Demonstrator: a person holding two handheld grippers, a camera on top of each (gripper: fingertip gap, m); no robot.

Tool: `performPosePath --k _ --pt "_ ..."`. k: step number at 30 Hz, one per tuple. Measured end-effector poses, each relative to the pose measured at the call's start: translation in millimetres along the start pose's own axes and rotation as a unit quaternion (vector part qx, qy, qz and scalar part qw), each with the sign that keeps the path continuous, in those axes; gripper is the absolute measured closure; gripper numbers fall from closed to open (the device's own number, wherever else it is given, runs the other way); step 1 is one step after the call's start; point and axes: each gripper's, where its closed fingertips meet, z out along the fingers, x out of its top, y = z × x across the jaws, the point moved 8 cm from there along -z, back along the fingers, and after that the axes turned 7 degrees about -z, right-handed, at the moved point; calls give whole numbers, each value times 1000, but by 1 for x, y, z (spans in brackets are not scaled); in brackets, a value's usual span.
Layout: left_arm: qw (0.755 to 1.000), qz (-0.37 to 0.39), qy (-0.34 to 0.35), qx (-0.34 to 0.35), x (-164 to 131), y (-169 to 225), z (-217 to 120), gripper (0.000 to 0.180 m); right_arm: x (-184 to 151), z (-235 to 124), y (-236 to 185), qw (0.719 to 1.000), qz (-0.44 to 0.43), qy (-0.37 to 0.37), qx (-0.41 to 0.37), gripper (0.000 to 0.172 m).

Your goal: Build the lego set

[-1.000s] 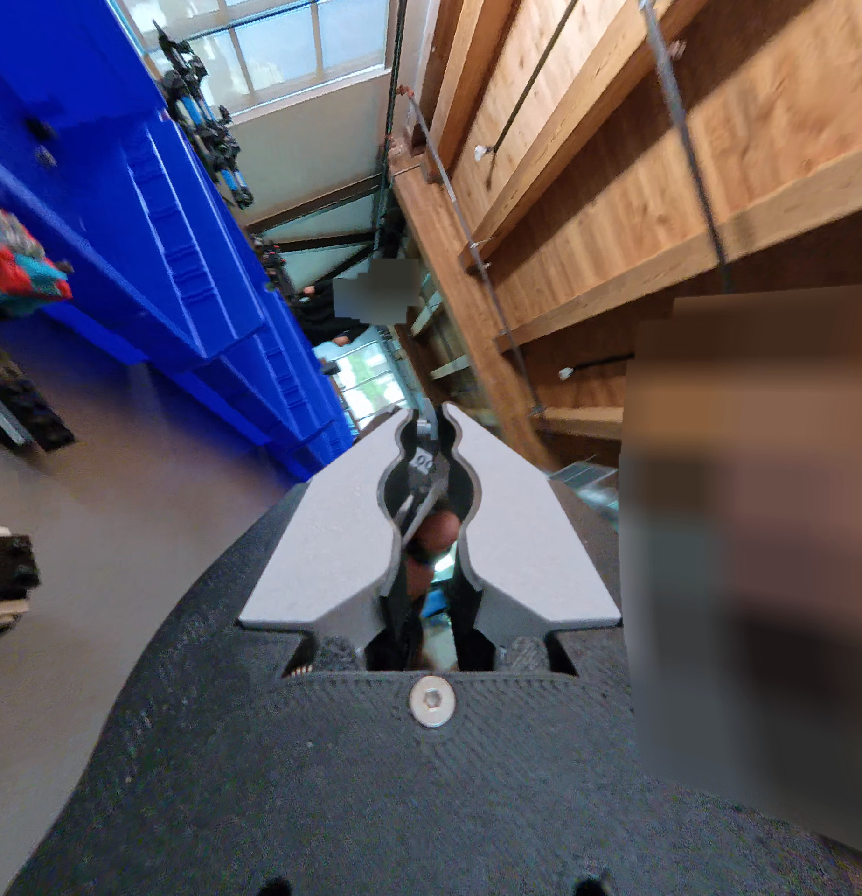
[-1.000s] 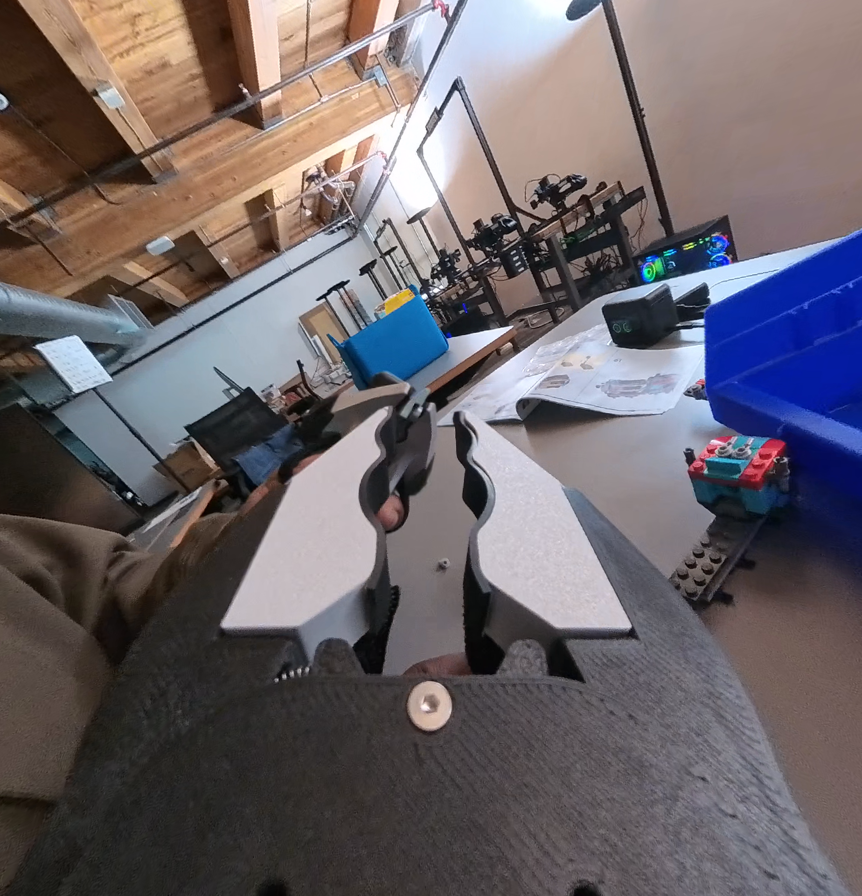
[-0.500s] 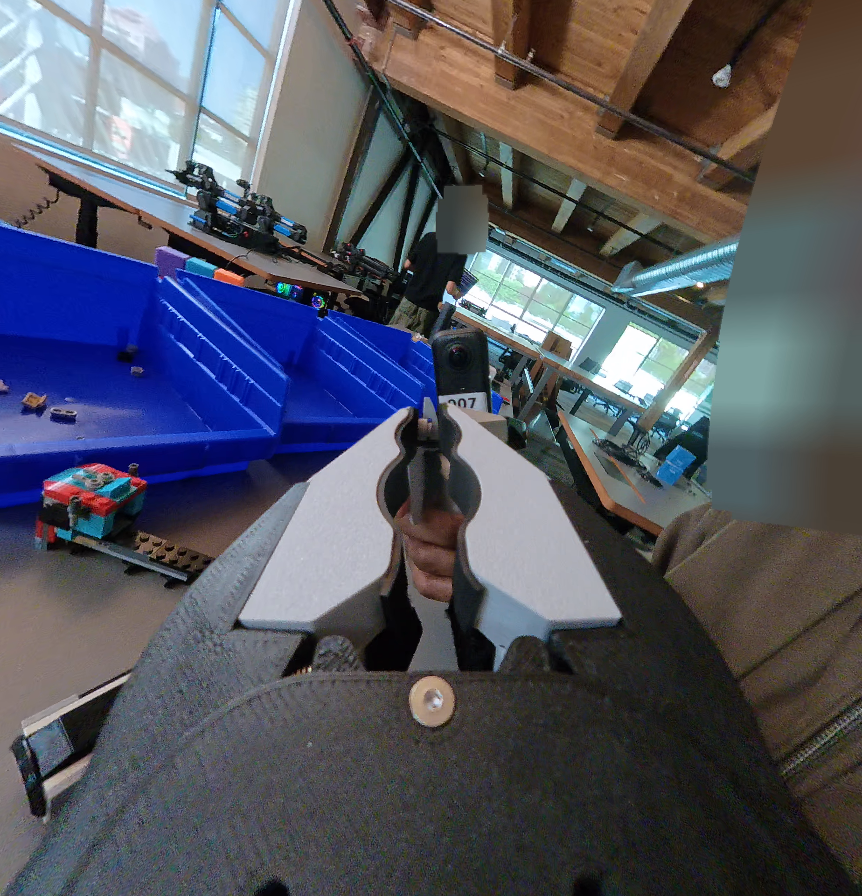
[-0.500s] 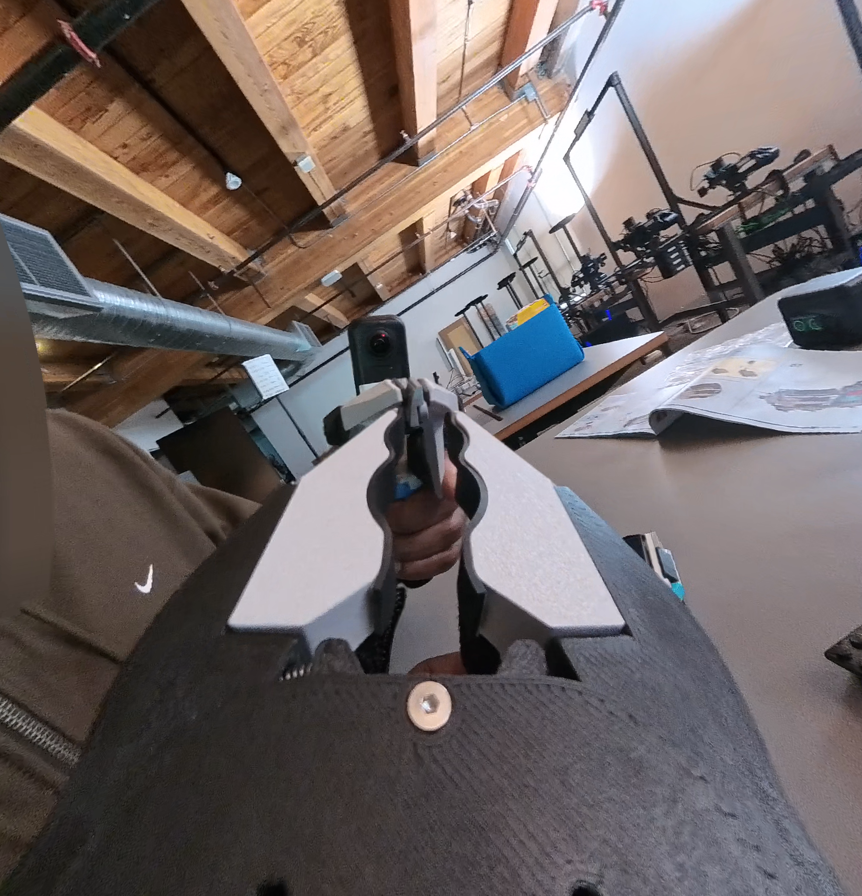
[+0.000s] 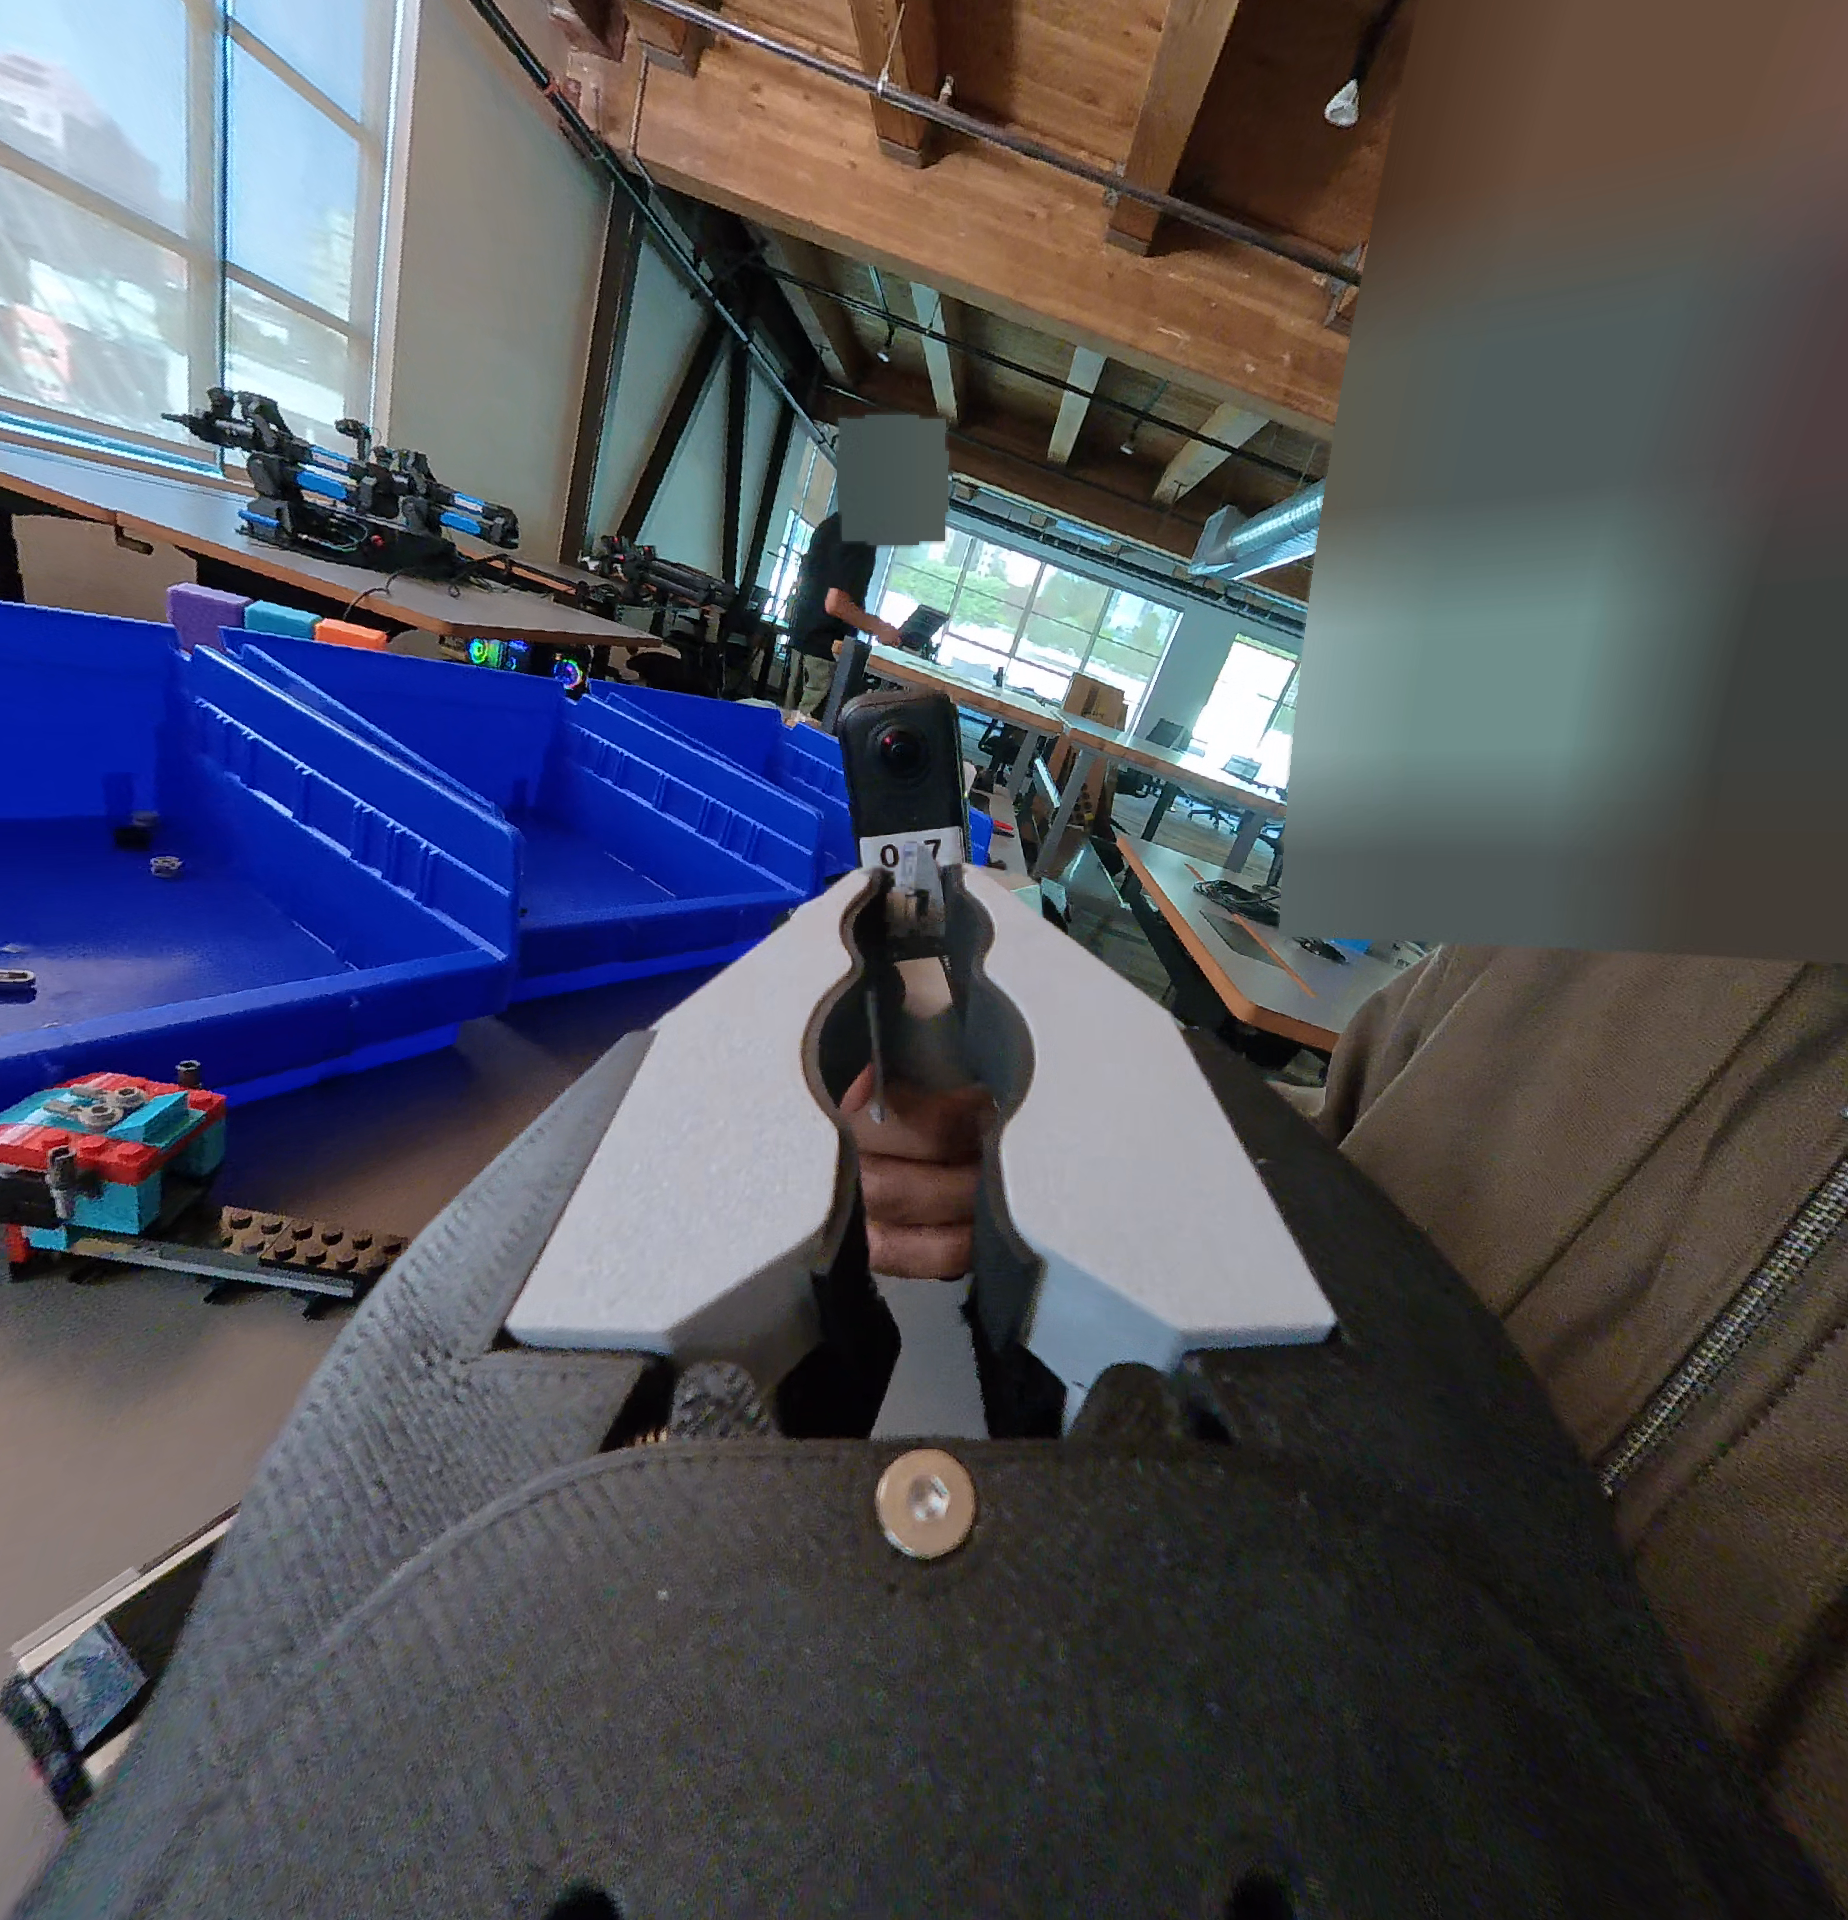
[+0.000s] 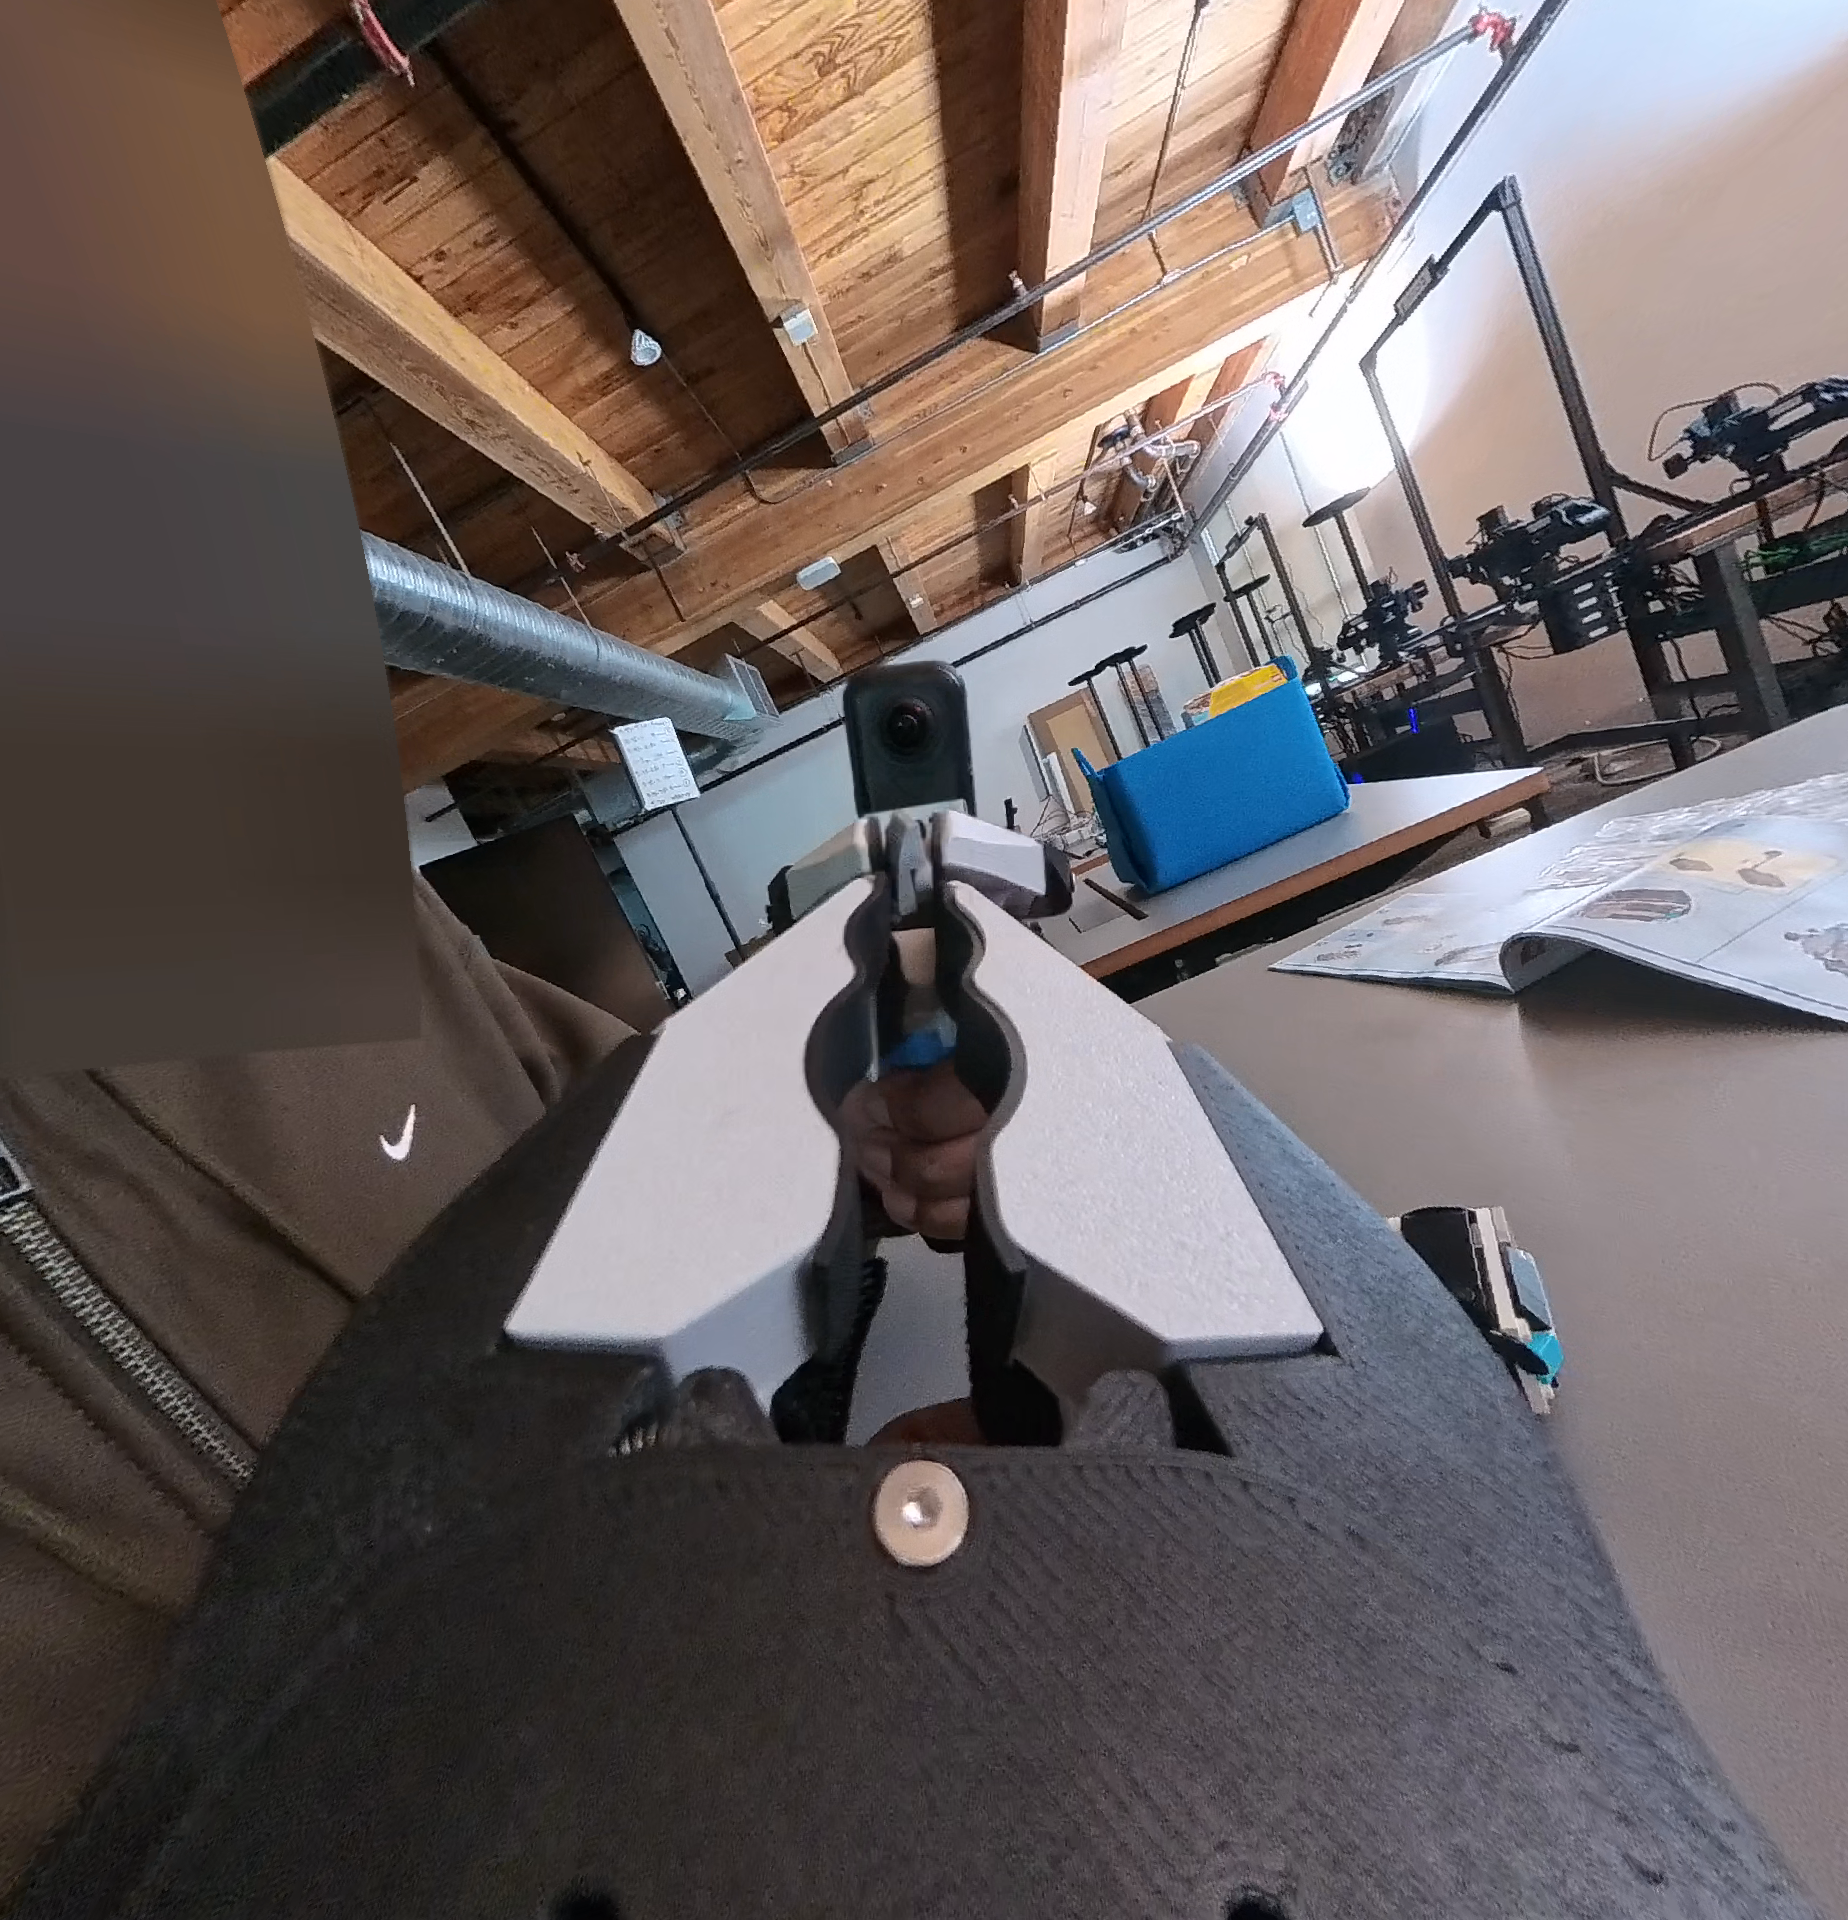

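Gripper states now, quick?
Left hand-held gripper: nearly closed around small grey piece; grip cannot be told.
Right hand-held gripper: closed on the same piece.

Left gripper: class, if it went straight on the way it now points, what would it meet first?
Most likely the right gripper, whose tips sit right at the left gripper's own, with its black camera just behind. Whether they already touch is unclear.

Your matt grey plastic fingers (image 5: 691,1174) showing a grainy finish, glossy blue plastic bins (image 5: 400,894) gleaming at the table's far edge, rough wooden beams (image 6: 754,135) overhead, paper booklet (image 6: 1626,925) lying open.
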Motion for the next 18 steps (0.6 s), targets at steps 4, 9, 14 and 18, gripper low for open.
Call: performPosePath --k 4,9,14,18 --pt "1000 11 -12 9 1 1 -3 169 -2 1 1 1000 3 -1 1 163" --pt "1000 13 -14 18 2 2 -5 169 -4 3 2 1000 14 5 0 164" --pt "998 43 -16 51 -1 5 -4 166 -7 1 4 999 32 5 -10 163" --pt "993 74 -26 87 -8 8 -1 156 -7 -2 9 999 48 6 -19 163"
